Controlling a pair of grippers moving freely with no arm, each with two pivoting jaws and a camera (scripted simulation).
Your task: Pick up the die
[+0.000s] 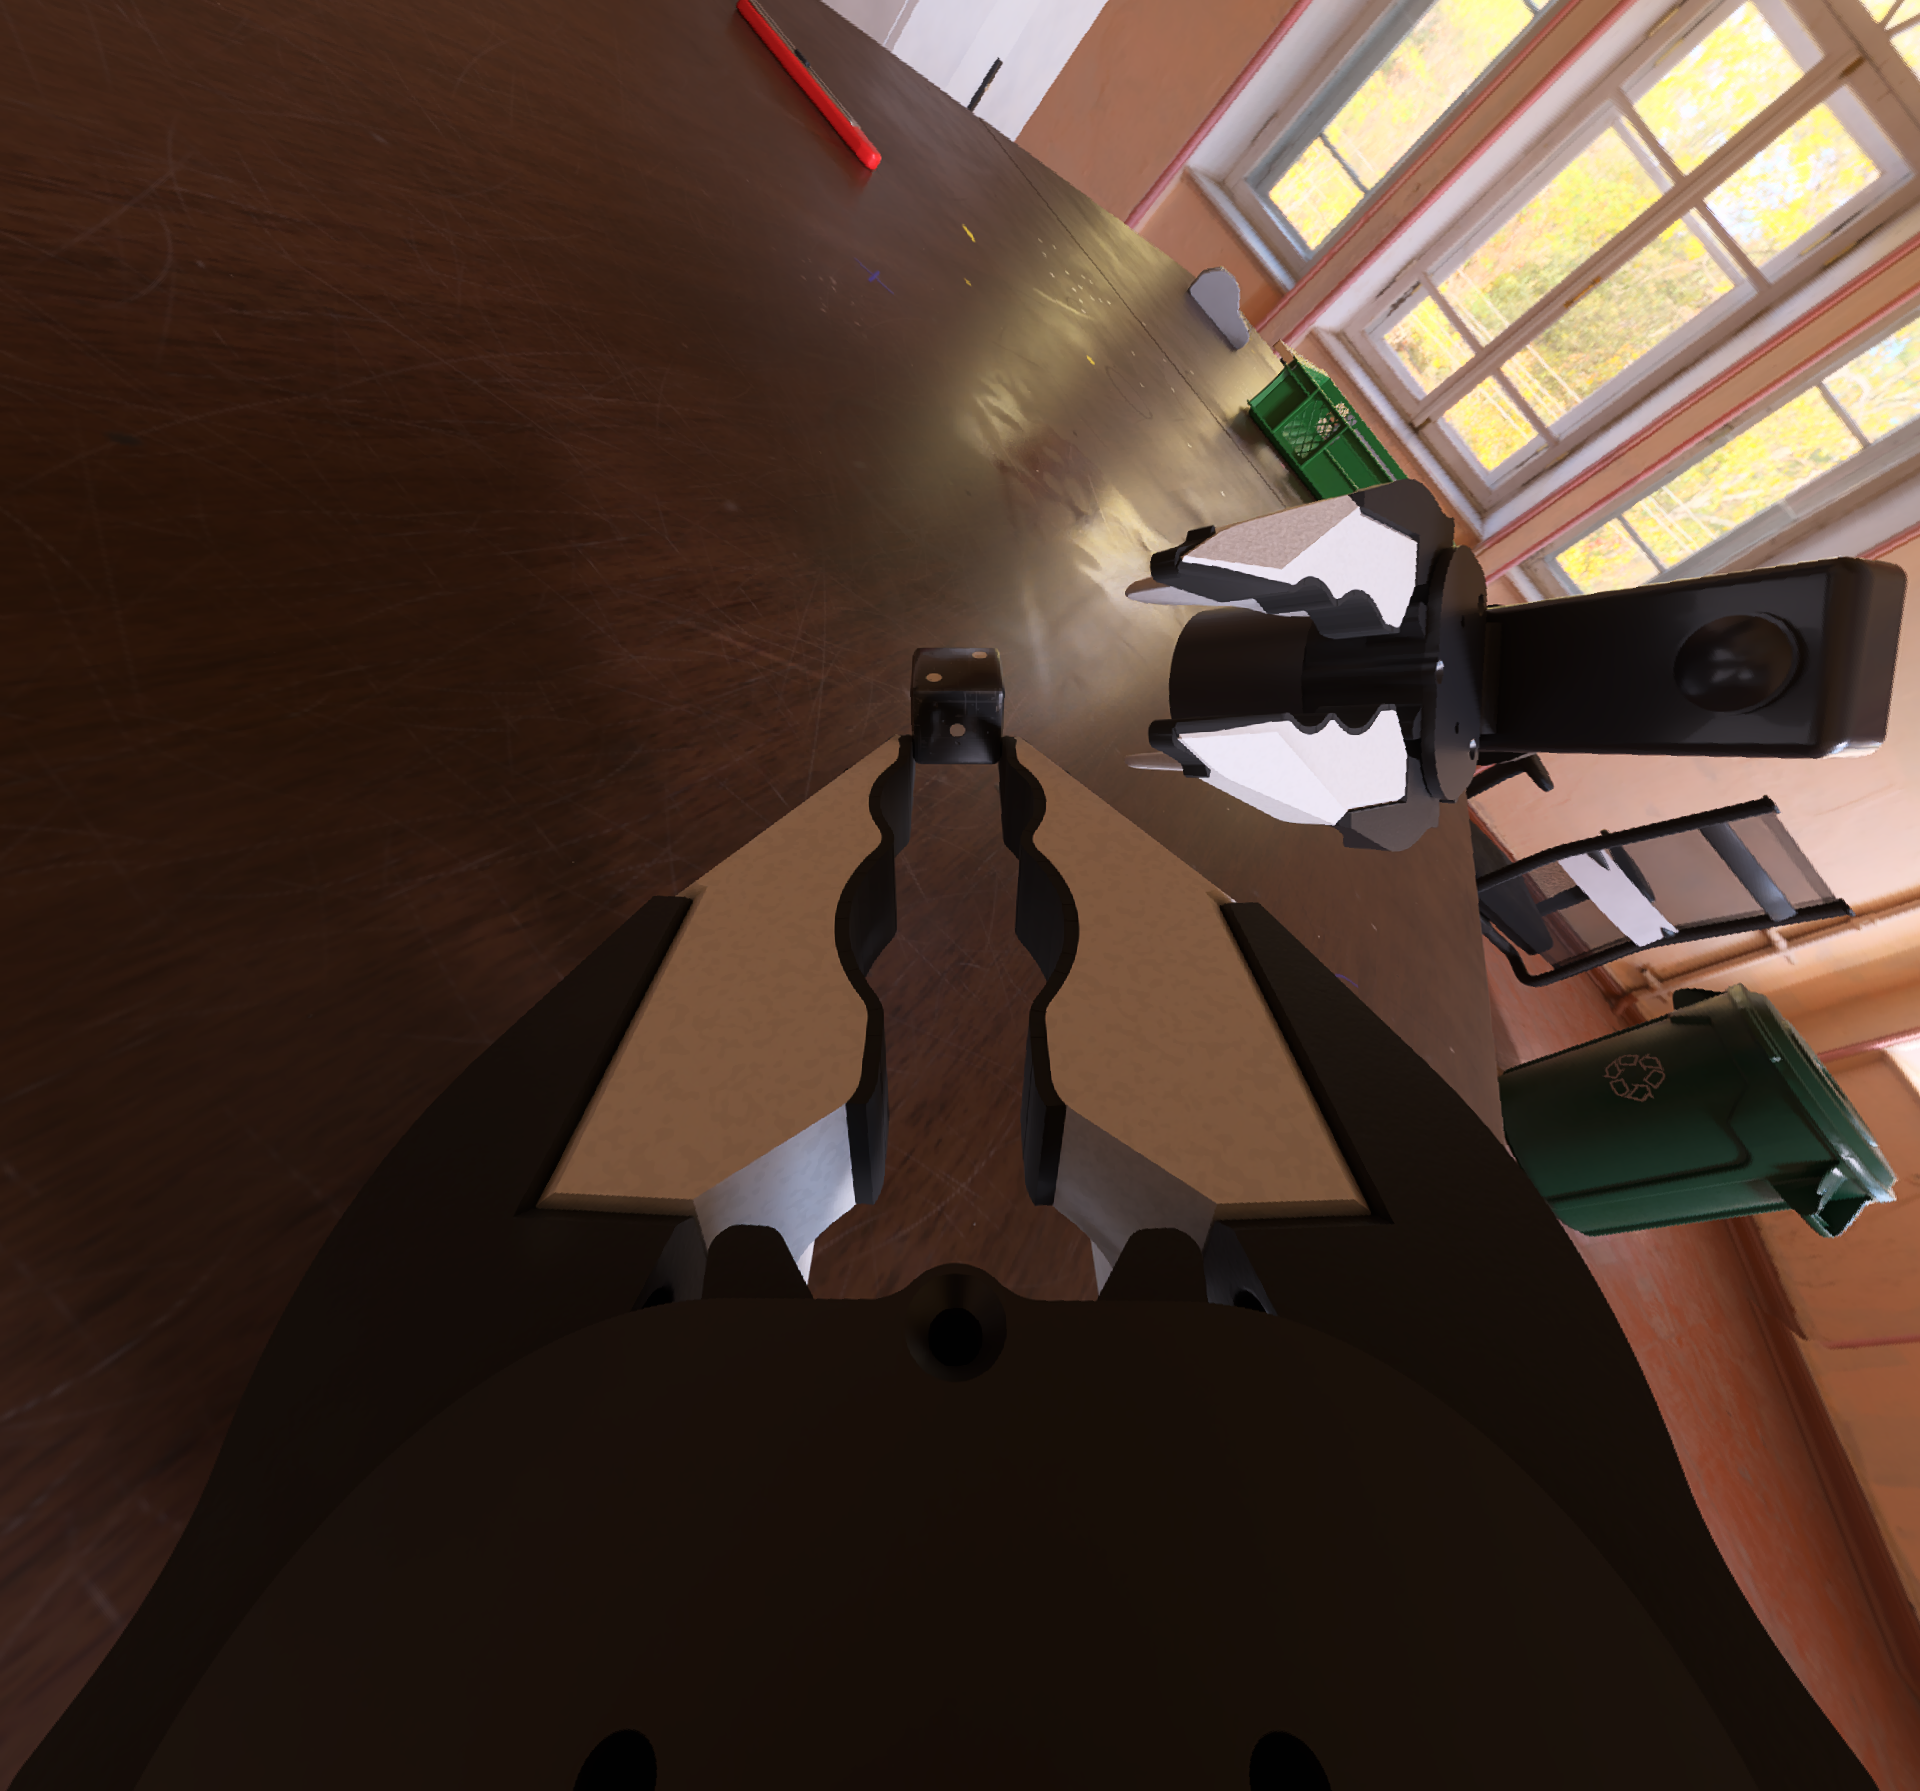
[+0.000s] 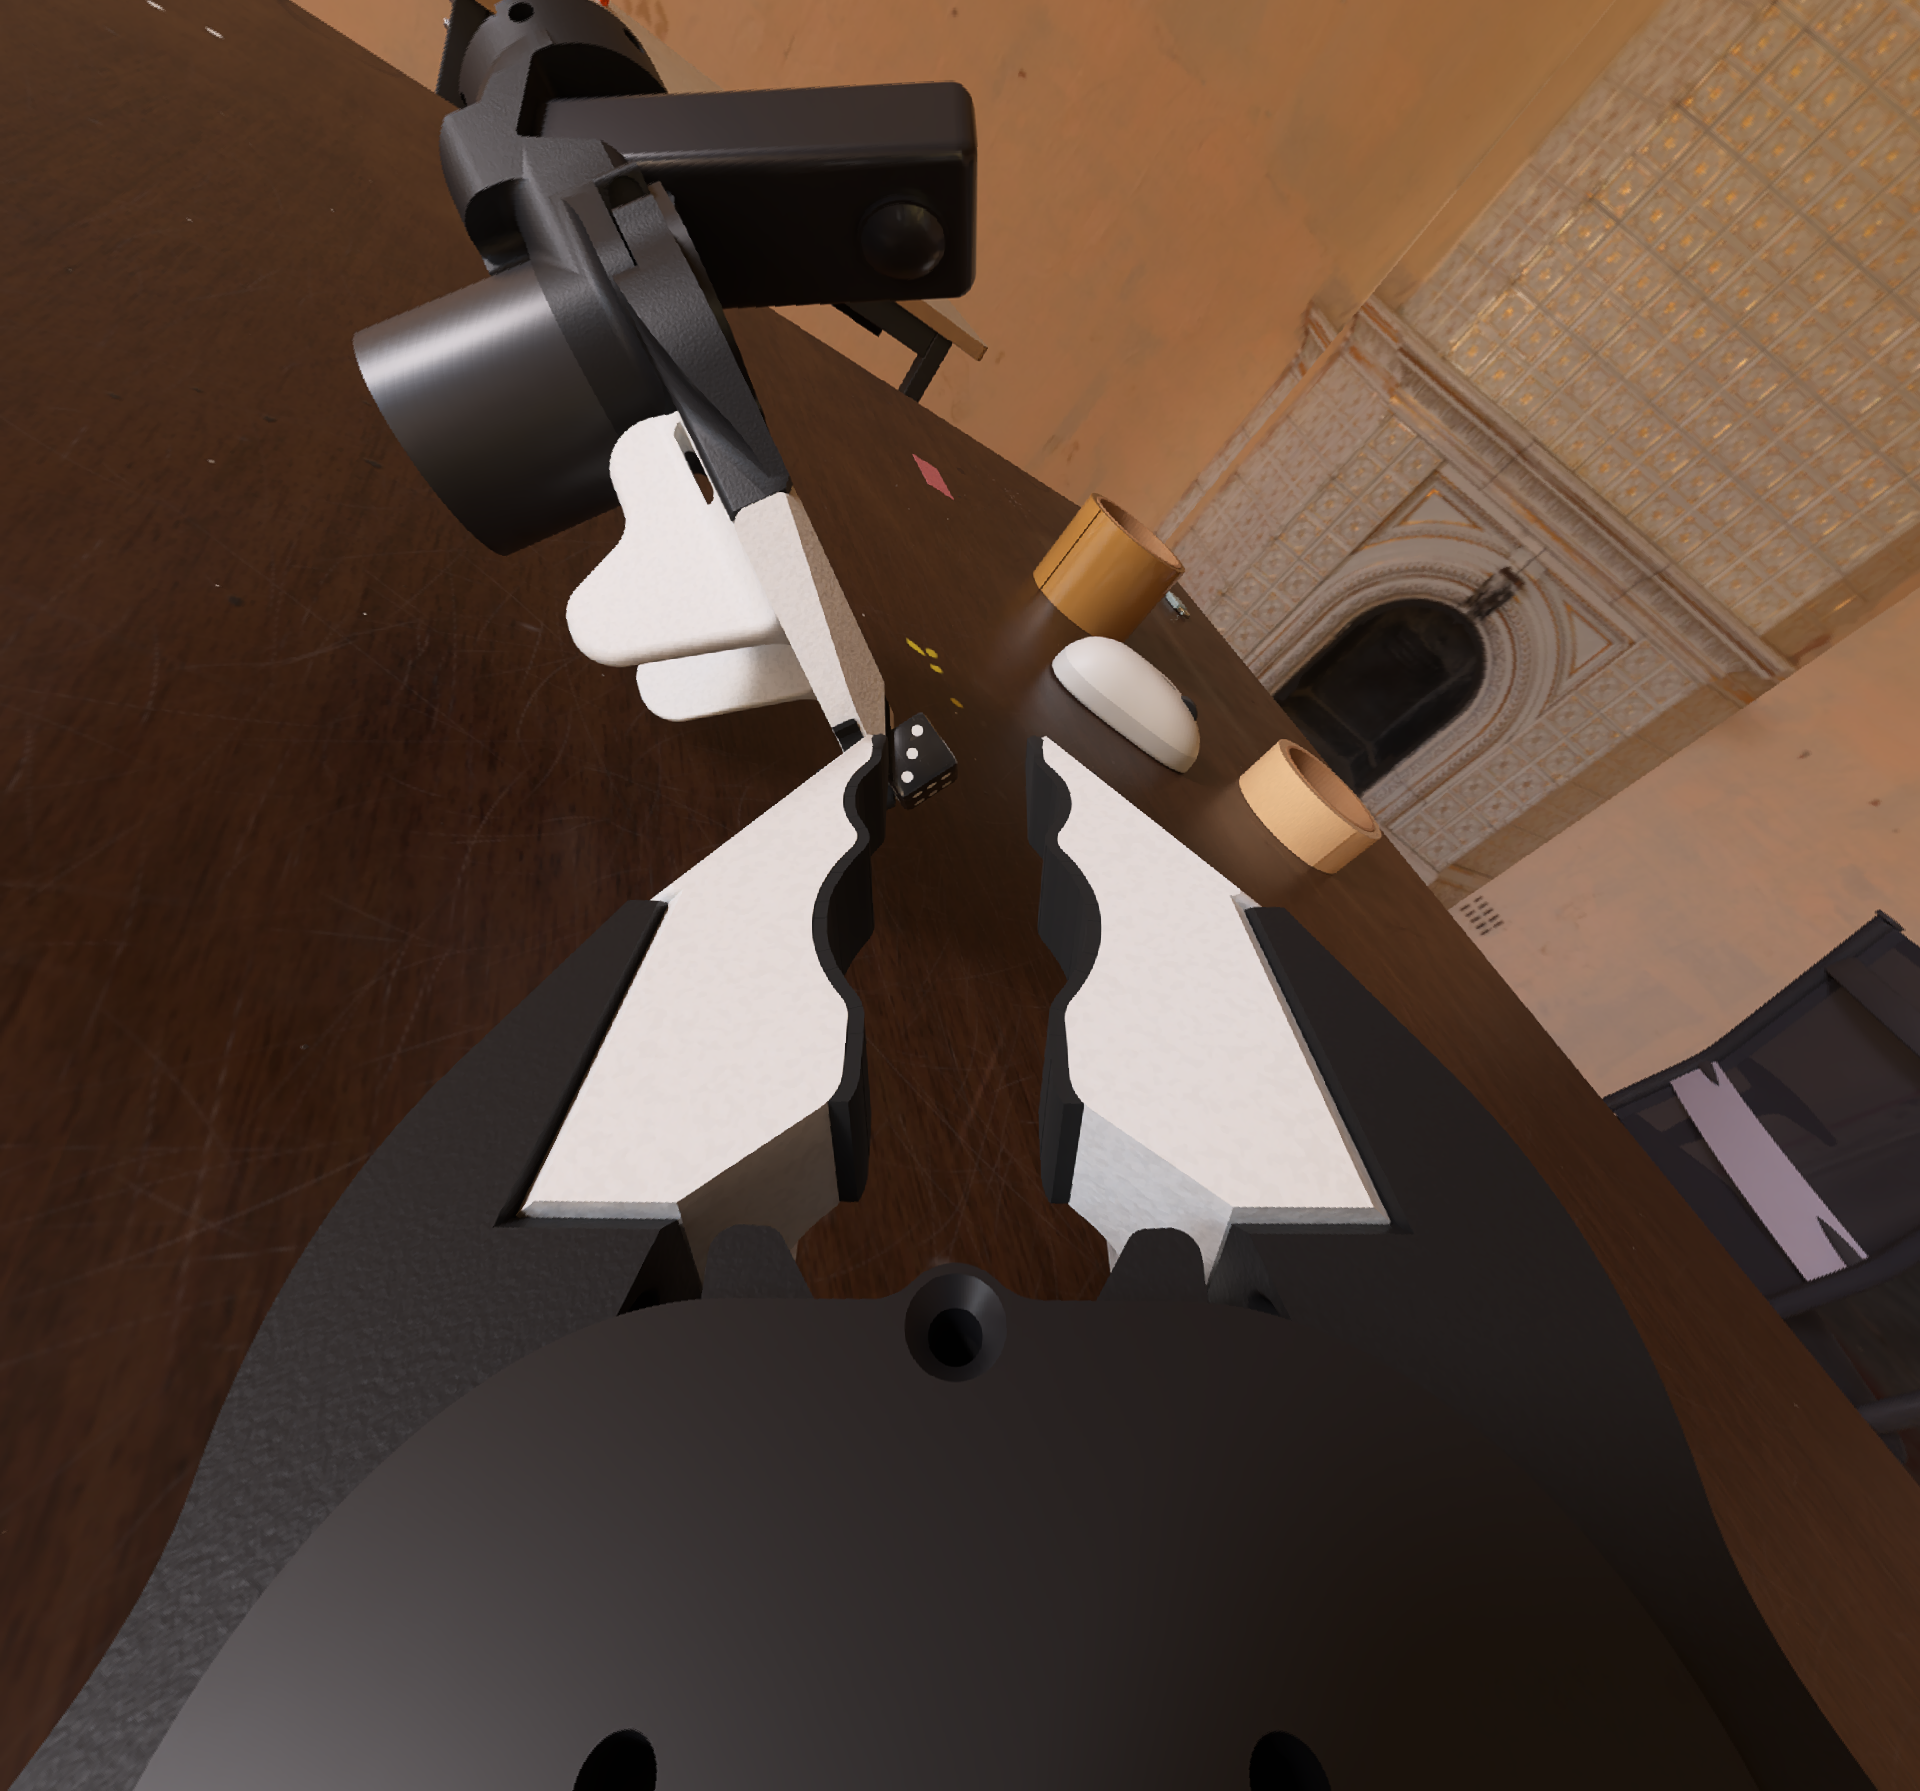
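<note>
Left hand-held gripper pinching the small black white-pipped die over the dark brown wooden worktop.

Die sits between the left fingertips, both touching its sides. Right hand-held gripper hangs just beside it, fingers spread, holding nothing. White computer mouse and two cardboard tape rolls lie near the worktop edge.
</note>
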